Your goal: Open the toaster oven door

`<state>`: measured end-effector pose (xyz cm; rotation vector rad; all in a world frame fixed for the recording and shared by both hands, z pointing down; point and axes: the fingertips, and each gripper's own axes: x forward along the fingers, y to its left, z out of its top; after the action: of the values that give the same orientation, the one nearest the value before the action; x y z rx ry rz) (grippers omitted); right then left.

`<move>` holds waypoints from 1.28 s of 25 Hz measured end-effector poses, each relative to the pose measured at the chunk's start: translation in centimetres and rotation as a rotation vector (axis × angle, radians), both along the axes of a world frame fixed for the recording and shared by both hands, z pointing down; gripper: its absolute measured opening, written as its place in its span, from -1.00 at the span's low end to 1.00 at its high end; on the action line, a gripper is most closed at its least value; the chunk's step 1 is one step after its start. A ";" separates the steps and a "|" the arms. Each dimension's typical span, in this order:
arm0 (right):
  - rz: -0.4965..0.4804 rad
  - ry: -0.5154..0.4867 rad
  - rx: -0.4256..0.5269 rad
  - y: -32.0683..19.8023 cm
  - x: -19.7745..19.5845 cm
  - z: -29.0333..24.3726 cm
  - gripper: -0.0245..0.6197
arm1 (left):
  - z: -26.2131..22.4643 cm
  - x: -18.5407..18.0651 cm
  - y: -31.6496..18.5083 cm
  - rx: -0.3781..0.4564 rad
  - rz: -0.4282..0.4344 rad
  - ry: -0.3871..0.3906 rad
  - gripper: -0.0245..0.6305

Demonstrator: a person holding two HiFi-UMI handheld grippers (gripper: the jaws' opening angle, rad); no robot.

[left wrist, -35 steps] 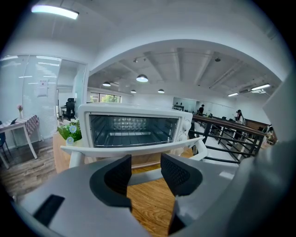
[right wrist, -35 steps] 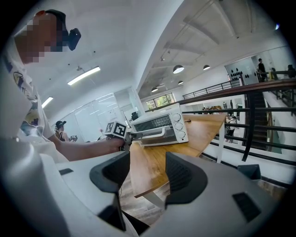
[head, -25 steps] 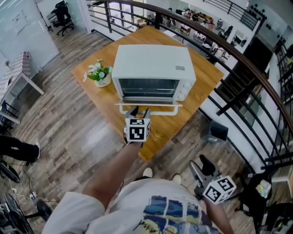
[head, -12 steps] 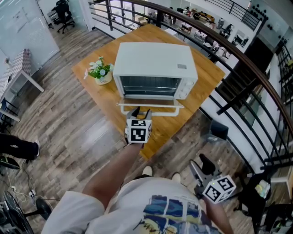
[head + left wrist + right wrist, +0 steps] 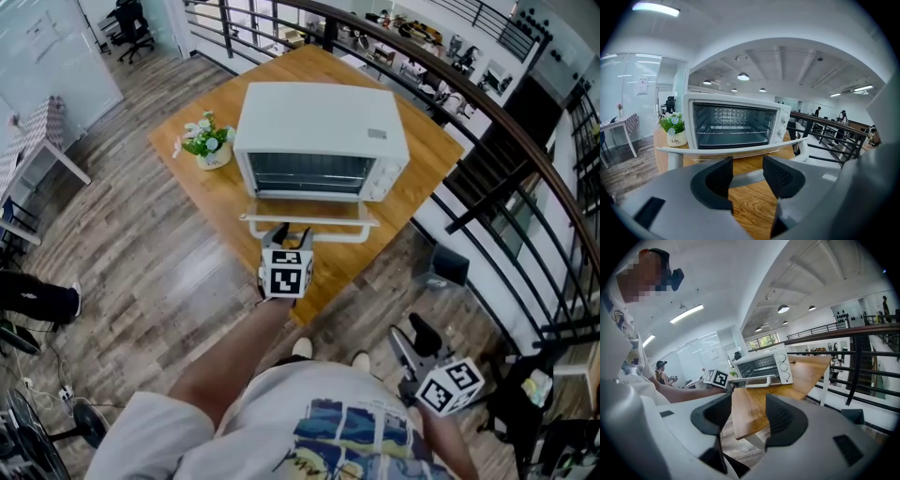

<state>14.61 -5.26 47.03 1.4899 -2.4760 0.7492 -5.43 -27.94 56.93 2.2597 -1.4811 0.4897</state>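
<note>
Door handle (image 5: 345, 222) slightly lower, L gripper (image 5: 747, 174) at it, jaws apart; R gripper (image 5: 747, 414) jaws apart, empty.

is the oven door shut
No, the door lies folded down flat in front of the oven, leaving the inside open.

head view overhead, left gripper view near, right far, all toward toaster oven (image 5: 319, 131)

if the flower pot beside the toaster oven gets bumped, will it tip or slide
The flower pot looks squat, so on the smooth wooden table it would probably slide rather than tip. Its flowers stand above the rim, so a high knock might topple it. Likely light.
</note>
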 end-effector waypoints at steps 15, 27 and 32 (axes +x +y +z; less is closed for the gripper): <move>0.003 0.004 -0.010 -0.2 0.0 0.3 -0.23 | 1.6 0.1 1.0 0.004 0.002 0.003 -0.35; 0.001 0.017 -0.026 -0.2 -0.1 0.6 -0.23 | 3.8 0.1 2.1 -0.007 0.007 0.004 -0.35; -0.002 0.029 -0.025 -0.1 -0.2 0.5 -0.23 | 4.8 0.0 2.5 -0.011 0.009 0.011 -0.35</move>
<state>14.45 -5.37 47.54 1.4789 -2.4377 0.7491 -5.42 -25.44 61.75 2.2578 -1.4603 0.4853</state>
